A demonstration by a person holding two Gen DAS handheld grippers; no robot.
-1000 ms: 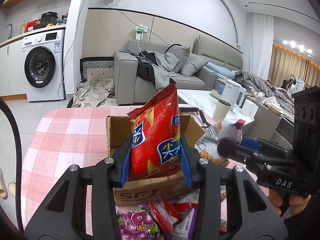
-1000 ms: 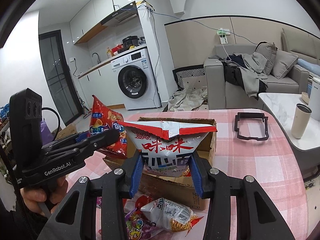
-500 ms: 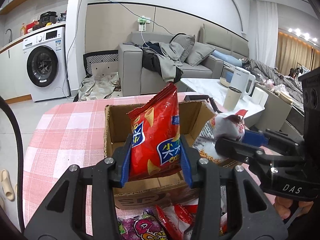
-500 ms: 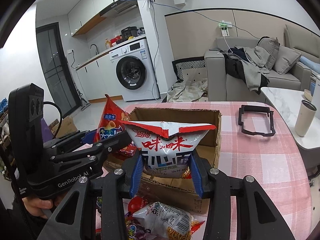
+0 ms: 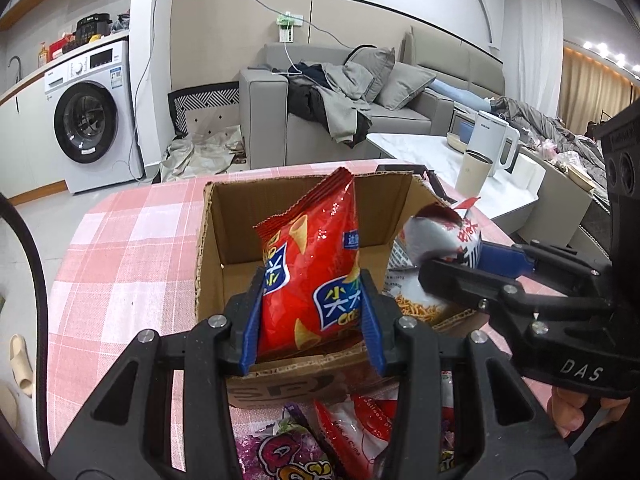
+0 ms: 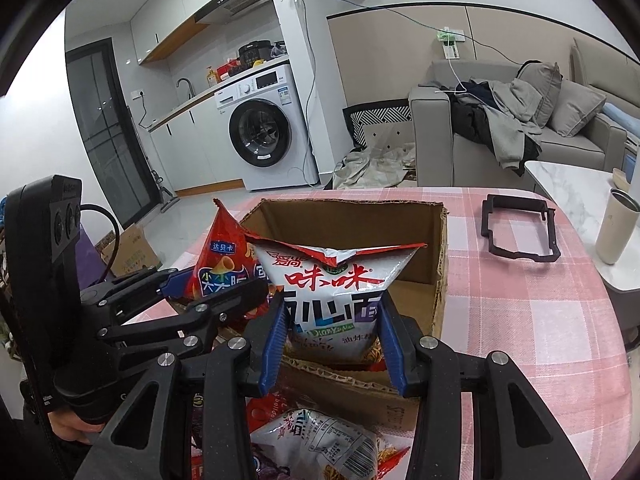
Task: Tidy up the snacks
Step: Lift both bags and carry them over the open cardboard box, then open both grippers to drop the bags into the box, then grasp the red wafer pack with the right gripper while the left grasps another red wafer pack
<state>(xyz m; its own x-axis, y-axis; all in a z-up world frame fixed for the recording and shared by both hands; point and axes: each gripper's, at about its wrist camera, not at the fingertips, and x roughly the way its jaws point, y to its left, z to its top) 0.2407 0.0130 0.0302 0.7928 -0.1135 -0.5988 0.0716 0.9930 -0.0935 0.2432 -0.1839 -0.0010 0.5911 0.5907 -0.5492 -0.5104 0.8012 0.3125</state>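
An open cardboard box (image 5: 224, 232) (image 6: 438, 248) stands on the pink checked table. My left gripper (image 5: 312, 312) is shut on a red chip bag (image 5: 316, 264), held upright over the box's near part; the bag also shows in the right wrist view (image 6: 222, 264). My right gripper (image 6: 334, 320) is shut on a silver and red noodle snack bag (image 6: 340, 280), held over the box's near edge; it shows at the right of the left wrist view (image 5: 436, 248). The two grippers are side by side.
Several loose snack packets (image 5: 352, 436) (image 6: 320, 436) lie on the table in front of the box. A black frame (image 6: 518, 228) lies on the table to the right. Beyond the table are a washing machine (image 6: 260, 136), a sofa (image 5: 360, 112) and a white side table with a cup (image 6: 614, 232).
Both grippers have moved forward and down with their bags, so the box looks nearer and its inside shows more. Both stay shut on their bags.
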